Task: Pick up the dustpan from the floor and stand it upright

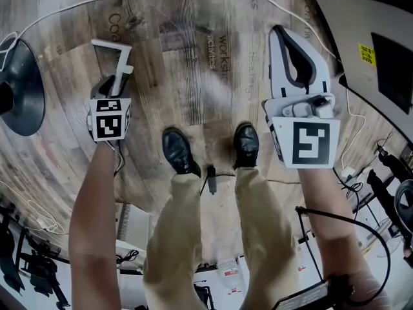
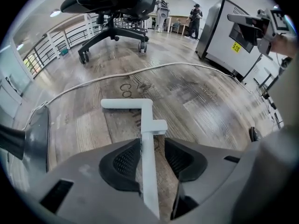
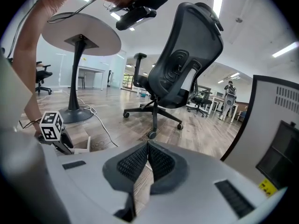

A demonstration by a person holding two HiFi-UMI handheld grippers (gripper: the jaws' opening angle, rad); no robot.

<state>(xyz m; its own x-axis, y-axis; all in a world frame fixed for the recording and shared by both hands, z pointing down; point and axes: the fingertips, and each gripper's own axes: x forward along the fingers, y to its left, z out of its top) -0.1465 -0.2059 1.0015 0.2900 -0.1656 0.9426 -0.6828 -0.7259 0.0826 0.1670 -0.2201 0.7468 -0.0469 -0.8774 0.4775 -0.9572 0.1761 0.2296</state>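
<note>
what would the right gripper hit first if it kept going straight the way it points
Most likely the wooden floor, just short of the office chair and its wheeled base, since the right gripper tilts down; depth is hard to judge.

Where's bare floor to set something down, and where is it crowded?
Bare wooden floor lies between the white L-shaped plastic handle and the right gripper, bordered by the white cable ahead and the black shoes behind. Crowded: the black round table base at left, the grey cabinet at right.
</note>
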